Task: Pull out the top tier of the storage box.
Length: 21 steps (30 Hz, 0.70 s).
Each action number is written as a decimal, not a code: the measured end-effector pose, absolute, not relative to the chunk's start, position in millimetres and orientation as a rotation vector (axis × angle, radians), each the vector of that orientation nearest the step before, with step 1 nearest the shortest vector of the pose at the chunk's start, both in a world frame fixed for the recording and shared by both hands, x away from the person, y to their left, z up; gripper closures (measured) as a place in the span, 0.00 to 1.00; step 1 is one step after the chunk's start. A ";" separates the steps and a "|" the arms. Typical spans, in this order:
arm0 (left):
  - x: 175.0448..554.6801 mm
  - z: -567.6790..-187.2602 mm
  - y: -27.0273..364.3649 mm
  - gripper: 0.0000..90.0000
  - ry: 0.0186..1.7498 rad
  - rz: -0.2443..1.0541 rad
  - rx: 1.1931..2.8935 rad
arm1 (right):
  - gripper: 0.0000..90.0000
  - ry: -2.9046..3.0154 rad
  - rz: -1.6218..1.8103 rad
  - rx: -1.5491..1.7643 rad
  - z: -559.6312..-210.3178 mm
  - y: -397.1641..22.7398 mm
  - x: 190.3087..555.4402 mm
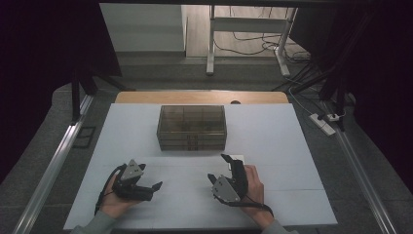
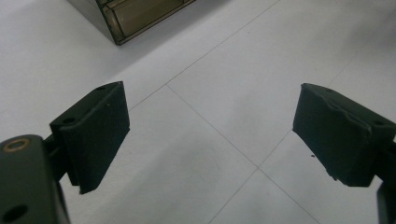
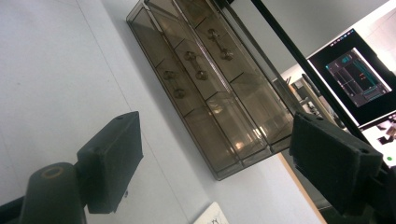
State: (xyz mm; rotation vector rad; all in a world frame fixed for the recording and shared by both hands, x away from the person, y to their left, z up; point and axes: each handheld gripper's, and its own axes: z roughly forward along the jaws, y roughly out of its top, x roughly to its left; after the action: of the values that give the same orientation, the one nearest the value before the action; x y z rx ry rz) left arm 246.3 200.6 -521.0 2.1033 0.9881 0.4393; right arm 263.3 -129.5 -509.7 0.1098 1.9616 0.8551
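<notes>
Table [image 1: 272, 146]: white sheet over the top, wooden edge showing at the far side. Your working space is the near half.

Drawer organizer [image 1: 192, 127]: smoky translucent plastic, standing mid-table, front face toward you, well apart from both claws. In the right gripper view its drawers [image 3: 201, 88] have small knob handles; all look pushed in, likely so you must pull one first.

Left claw [image 1: 157, 186]: low over the sheet, jaws wide, nothing between them, aimed across toward your right hand.

Right claw [image 1: 220, 167]: jaws wide and empty, aimed at the organizer's front, probably lined up for a handle.

Small white card [image 3: 211, 216]: lies just beyond the right claw.
</notes>
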 end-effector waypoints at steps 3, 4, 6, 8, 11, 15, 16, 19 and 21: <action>246.5 -521.2 200.7 0.12 0.990 0.440 2.103 | 0.19 1.958 0.854 0.103 -509.4 -128.9 264.2; 246.5 -521.2 200.7 0.12 0.990 0.440 2.104 | 0.19 1.958 0.854 0.103 -509.4 -128.9 264.2; 246.5 -521.3 200.6 0.12 0.990 0.441 2.105 | 0.20 1.957 0.845 0.101 -509.0 -129.0 264.7; 246.6 -521.3 200.6 0.12 0.990 0.441 2.105 | 0.20 1.952 0.841 0.100 -509.0 -129.0 265.6; 246.6 -521.6 200.3 0.12 0.990 0.441 2.107 | 0.20 1.941 0.838 0.099 -507.2 -128.9 267.4; 246.8 -521.8 200.3 0.12 0.991 0.440 2.107 | 0.20 1.938 0.832 0.099 -505.8 -128.0 269.6; 246.8 -521.8 200.3 0.12 0.991 0.440 2.107 | 0.20 1.938 0.832 0.099 -505.8 -128.0 269.6; 246.8 -521.8 200.2 0.12 0.990 0.441 2.108 | 0.20 1.929 0.833 0.091 -503.6 -125.7 271.8; 246.8 -521.9 200.2 0.12 0.990 0.440 2.108 | 0.21 1.925 0.831 0.090 -502.9 -124.7 272.6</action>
State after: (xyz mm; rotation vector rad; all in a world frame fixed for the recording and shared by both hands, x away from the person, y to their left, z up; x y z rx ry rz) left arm 246.8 200.2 -521.9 2.1084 0.9899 0.4401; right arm 272.6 -124.7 -502.9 0.0905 1.9246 0.8313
